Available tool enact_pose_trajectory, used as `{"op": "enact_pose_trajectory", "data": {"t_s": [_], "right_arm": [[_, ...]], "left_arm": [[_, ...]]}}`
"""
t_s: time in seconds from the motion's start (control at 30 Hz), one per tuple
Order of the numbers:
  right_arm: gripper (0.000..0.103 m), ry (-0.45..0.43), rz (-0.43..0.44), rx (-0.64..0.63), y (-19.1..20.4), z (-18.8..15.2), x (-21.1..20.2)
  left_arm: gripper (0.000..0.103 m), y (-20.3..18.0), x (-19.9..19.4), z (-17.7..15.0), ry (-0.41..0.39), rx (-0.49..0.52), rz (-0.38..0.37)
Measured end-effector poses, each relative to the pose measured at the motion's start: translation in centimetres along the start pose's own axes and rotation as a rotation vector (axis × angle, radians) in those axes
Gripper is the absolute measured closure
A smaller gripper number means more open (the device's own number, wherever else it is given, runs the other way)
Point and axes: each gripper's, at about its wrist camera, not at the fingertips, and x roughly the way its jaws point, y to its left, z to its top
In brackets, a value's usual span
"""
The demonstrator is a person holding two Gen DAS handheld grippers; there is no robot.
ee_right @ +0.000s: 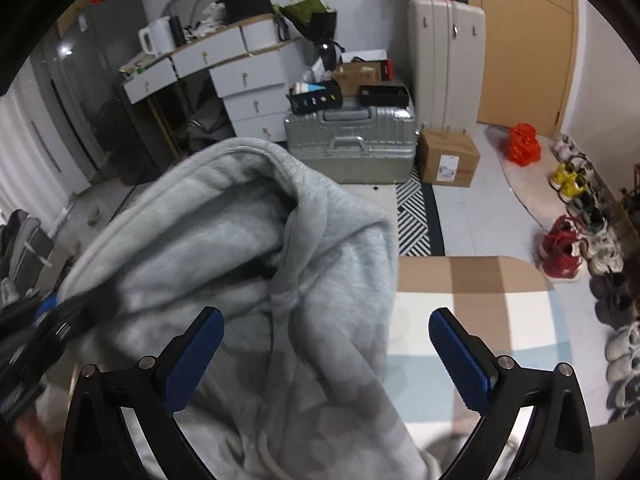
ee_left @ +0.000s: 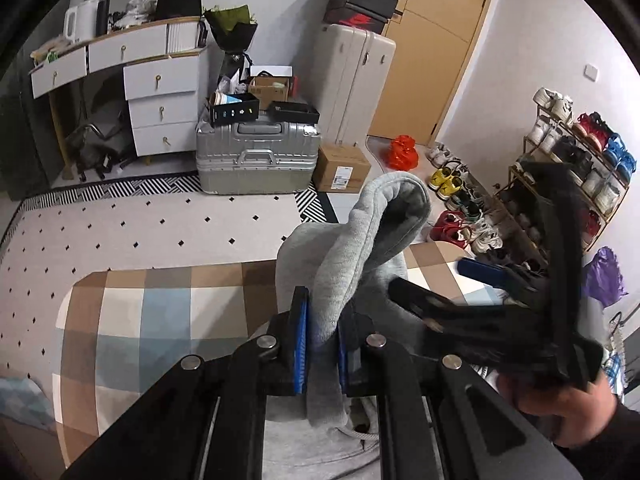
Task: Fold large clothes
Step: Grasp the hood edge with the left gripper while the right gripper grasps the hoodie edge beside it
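1. Left wrist view: we see a grey hooded sweatshirt (ee_left: 360, 248) at the centre of the frame, lifted above a checked bedspread (ee_left: 168, 312) in brown, blue and cream. Its hood stands up and curls over toward the right.
2. The left gripper (ee_left: 322, 344), at lower centre, has its blue pads (ee_left: 301, 344) pressed together on a fold of the sweatshirt, so the cloth is pinched firmly between them.
3. At the right of that frame the right gripper (ee_left: 472, 280) appears blurred, with a hand (ee_left: 560, 396) holding it at the lower right edge.
4. Right wrist view: the sweatshirt (ee_right: 248, 264) fills the left and centre, hood opening turned toward the upper left, hanging over the bedspread (ee_right: 480, 292).
5. We see the right gripper (ee_right: 326, 356) at the bottom with its fingers spread wide; the left pad (ee_right: 192, 360) lies against or just in front of the cloth, the other pad stands apart from it over the bedspread. Nothing is clamped.
6. Beyond the bed lies a pale rug with small black diamonds (ee_left: 140, 224).
7. Further back, in the upper half of the left wrist view, stand a silver suitcase (ee_left: 256, 156), a white chest of drawers (ee_left: 160, 104), a cardboard box (ee_left: 344, 168) and a wooden door (ee_left: 436, 40).
8. A rack of shoes (ee_left: 576, 160) occupies the right side.
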Motion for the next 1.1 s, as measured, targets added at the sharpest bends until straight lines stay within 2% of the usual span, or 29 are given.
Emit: {"op": "enact_pose_trajectory", "data": {"t_s": [0.1,0.17,0.27,0.3,0.33,0.4,0.47,0.57,0.67,0.77,0.87,0.97,1.0,1.07,1.1], "right_arm": [[0.004,-0.007,-0.016,0.061,-0.2,1.0,1.3],[0.018,-0.026,-0.004,0.109,-0.6,1.7,1.7],[0.070,-0.002,-0.044,0.170,-1.2,2.1,2.3],[0.082,0.002,-0.061,0.186,-1.4,2.1,2.2],[0.090,-0.002,-0.080,0.193,-1.5,2.1,1.9],[0.093,-0.054,-0.098,0.152,-1.1,2.4,0.2],[0.094,-0.123,-0.117,0.056,0.1,2.7,-2.3],[0.095,-0.240,-0.213,-0.165,2.8,2.8,-7.2],[0.095,-0.313,-0.294,-0.352,5.5,2.1,-11.7],[0.095,-0.338,-0.326,-0.507,7.8,0.7,-15.3],[0.095,-0.360,-0.346,-0.624,9.4,-1.4,-18.3],[0.095,-0.346,-0.329,-0.605,9.1,-2.8,-19.8],[0.095,-0.343,-0.323,-0.593,8.9,-3.0,-20.0],[0.095,-0.335,-0.312,-0.569,8.6,-3.3,-20.3],[0.095,-0.332,-0.304,-0.562,8.6,-3.4,-20.3]], "left_arm": [[0.096,0.0,0.7,0.1,-0.002,-0.003,-0.014],[0.096,0.0,0.7,-0.2,-0.001,0.001,-0.022],[0.096,0.0,0.4,-0.6,0.001,0.012,-0.016],[0.096,0.1,0.3,-0.7,0.005,0.009,-0.015],[0.096,0.1,0.1,-0.6,0.006,0.006,-0.013],[0.096,0.1,-0.2,-0.4,0.001,0.003,-0.002],[0.096,0.2,-0.8,-0.5,-0.010,-0.003,0.010],[0.095,0.6,-1.8,-0.5,-0.025,-0.044,0.029],[0.095,1.3,-3.0,-0.7,-0.053,-0.102,0.033],[0.095,1.6,-4.1,-1.0,-0.068,-0.155,0.028],[0.095,0.8,-5.2,-1.2,-0.050,-0.165,0.028],[0.093,-0.3,-6.8,-1.9,-0.057,-0.148,0.020],[0.089,-0.5,-7.4,-2.2,-0.056,-0.132,0.021],[0.069,-1.3,-8.0,-2.5,-0.045,-0.087,0.047],[0.049,-2.0,-8.3,-2.8,-0.037,-0.056,0.058]]}}
